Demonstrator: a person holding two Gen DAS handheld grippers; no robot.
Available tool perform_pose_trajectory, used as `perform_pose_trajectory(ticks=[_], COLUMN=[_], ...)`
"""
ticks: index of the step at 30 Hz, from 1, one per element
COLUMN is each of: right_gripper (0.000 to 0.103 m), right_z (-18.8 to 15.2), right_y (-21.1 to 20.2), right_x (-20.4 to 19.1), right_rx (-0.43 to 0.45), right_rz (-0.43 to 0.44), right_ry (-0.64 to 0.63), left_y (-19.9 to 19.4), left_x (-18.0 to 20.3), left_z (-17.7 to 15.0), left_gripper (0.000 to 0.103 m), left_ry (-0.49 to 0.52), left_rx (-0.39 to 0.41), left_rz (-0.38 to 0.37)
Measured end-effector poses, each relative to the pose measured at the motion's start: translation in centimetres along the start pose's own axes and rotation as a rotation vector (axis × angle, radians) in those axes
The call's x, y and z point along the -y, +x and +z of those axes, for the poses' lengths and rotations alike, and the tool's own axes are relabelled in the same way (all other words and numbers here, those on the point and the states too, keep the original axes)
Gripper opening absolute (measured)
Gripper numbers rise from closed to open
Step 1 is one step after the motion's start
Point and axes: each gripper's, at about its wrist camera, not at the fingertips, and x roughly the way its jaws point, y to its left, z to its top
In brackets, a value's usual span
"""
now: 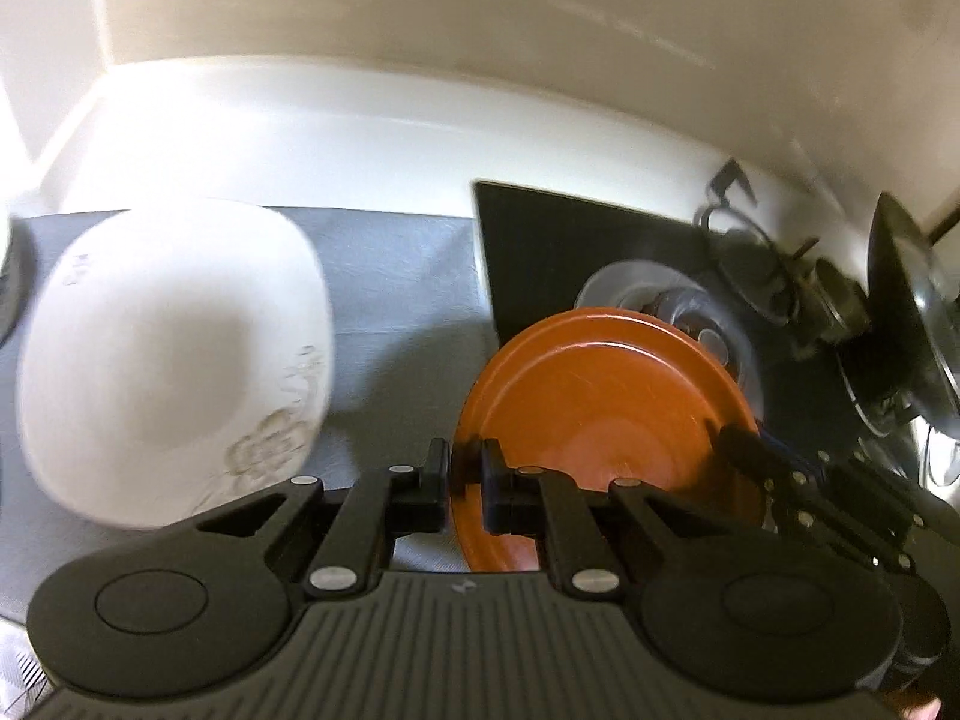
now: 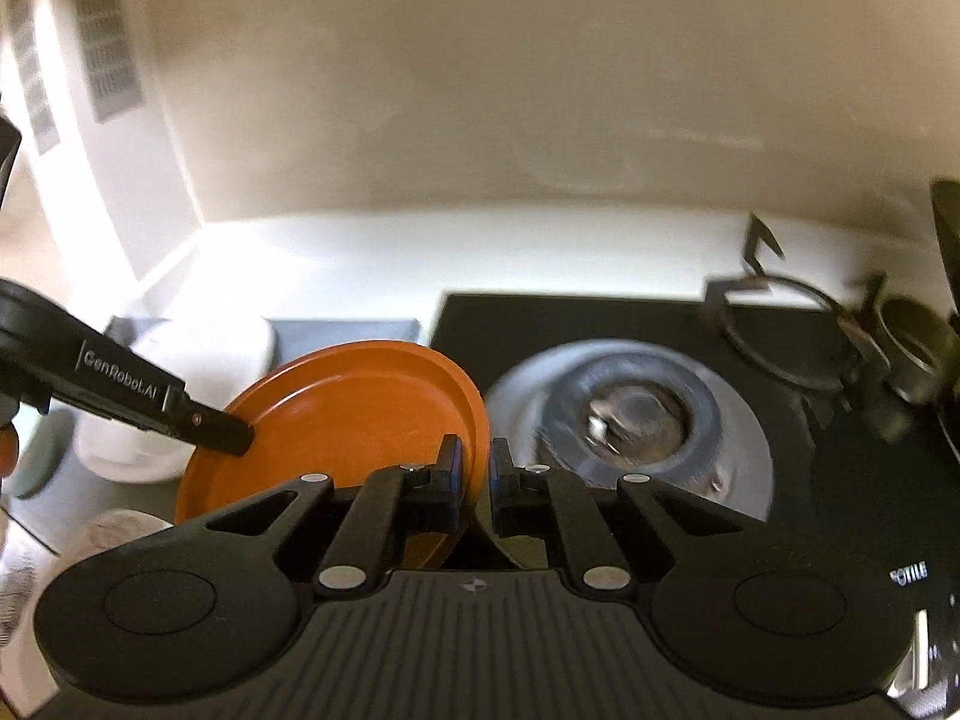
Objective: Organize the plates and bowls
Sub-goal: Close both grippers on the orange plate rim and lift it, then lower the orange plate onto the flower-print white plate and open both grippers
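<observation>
An orange plate (image 1: 606,420) hangs tilted above the counter, gripped from two sides. In the left wrist view my left gripper (image 1: 465,471) is shut on the plate's left rim, and my right gripper (image 1: 757,459) pinches the opposite rim. The right wrist view shows the same plate (image 2: 354,420) with my right gripper (image 2: 477,471) shut on its right edge and my left gripper (image 2: 233,435) clamped on its left edge. A white bowl (image 1: 174,360) with a faint flower pattern lies upside down on the grey mat (image 1: 396,276) to the plate's left; the same bowl (image 2: 204,360) sits behind the plate in the right wrist view.
A black stove top (image 2: 540,324) lies under and to the right of the plate, with a round silver burner (image 2: 630,420) and a metal pot stand (image 2: 780,330). A dark pan (image 1: 912,312) stands at the far right. The cream wall (image 1: 480,30) rises behind the counter.
</observation>
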Motion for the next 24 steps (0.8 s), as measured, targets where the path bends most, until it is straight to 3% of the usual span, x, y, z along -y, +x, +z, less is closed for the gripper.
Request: perform_pose_trajectory(ticks=[6, 13, 24], right_gripper=[0.010, 0.010, 0.010], right_z=[-0.1, -2.7, -6.0], right_y=[-0.8, -0.1, 1.7], right_x=[-3.9, -9.5, -13.0], right_rx=[-0.024, -0.135, -0.264], right_rz=[0.125, 0.274, 0.293], right_ry=[-0.079, -0.187, -0.288], left_y=[-4.4, -6.9, -5.1], left_x=[-4.0, -8.5, -11.0], left_z=[-3.8, -10.2, -14.6], left_gripper=[0.010, 0.010, 0.010], left_ry=[-0.081, -0.180, -0.205], left_rx=[0.023, -0.039, -0.139], left_rz=[0.056, 0.150, 0.180])
